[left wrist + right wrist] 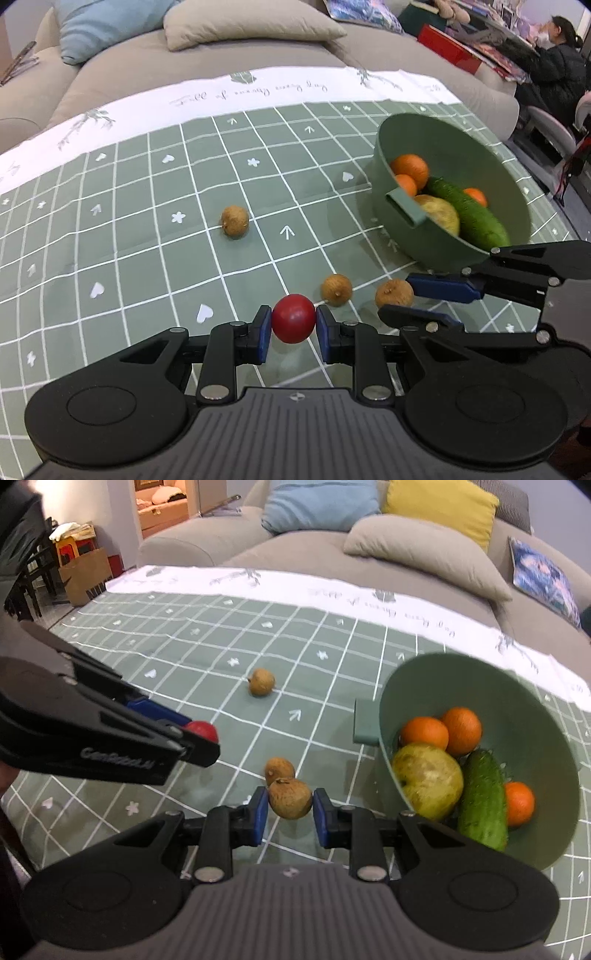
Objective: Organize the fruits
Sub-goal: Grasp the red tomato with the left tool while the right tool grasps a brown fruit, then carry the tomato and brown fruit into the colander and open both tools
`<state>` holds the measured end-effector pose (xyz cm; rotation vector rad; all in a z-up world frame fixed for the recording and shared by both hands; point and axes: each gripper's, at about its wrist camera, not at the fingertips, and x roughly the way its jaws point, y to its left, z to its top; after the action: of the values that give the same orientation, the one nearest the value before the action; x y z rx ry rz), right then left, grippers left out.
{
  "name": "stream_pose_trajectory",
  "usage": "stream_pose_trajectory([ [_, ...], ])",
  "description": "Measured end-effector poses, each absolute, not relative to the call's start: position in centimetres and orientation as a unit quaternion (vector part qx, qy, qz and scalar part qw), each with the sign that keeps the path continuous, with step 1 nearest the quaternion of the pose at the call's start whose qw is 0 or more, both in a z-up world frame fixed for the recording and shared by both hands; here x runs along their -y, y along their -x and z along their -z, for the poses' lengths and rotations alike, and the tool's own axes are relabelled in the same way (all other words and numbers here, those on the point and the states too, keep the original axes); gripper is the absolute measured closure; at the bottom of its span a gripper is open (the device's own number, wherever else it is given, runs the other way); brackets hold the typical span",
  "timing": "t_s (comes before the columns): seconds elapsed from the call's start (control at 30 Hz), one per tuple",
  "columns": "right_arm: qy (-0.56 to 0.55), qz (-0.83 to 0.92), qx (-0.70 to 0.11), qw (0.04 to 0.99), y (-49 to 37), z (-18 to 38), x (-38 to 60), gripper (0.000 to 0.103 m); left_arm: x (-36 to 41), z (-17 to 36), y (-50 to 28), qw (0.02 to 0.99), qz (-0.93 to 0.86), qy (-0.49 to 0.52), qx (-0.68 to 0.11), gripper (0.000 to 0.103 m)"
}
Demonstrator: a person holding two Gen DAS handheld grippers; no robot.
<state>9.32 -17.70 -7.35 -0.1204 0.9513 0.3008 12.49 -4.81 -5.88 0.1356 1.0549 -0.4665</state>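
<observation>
My left gripper [293, 325] is shut on a small red fruit [293, 323], held just above the cloth; it also shows in the right wrist view [201, 731]. My right gripper [288, 805] has its pads on both sides of a brown longan [290, 797], which also shows in the left wrist view [394, 293]. A second longan [336, 290] lies between the grippers and a third longan [235, 220] lies farther back. A green bowl [443, 136] at the right holds oranges [410, 168], a cucumber [469, 212] and a yellowish pear [428, 779].
A green checked tablecloth [147, 221] with a white border covers the table. A grey sofa [221, 55] with cushions stands behind it. A seated person [561, 66] is at the far right. A cardboard box [86, 576] stands on the floor at the far left.
</observation>
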Motion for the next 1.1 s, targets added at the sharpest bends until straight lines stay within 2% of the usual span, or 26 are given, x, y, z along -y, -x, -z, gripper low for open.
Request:
stream_pose_trajectory([
  [0.3,0.049,-0.133,-0.417,0.897,-7.0,4.0,19.4,0.081,5.7,2.9,-10.5,0.853,0.210,-0.026,-0.477,0.075],
  [0.57,0.034,-0.088,-0.389,0.916,-6.0,1.9,23.7,0.081,9.5,1.0,-10.7,0.854,0.242,-0.008,-0.461,0.075],
  [1.1,0.049,-0.038,-0.402,0.914,-10.1,3.3,32.1,0.081,18.7,2.2,-16.2,0.834,0.277,-0.011,-0.478,0.075],
])
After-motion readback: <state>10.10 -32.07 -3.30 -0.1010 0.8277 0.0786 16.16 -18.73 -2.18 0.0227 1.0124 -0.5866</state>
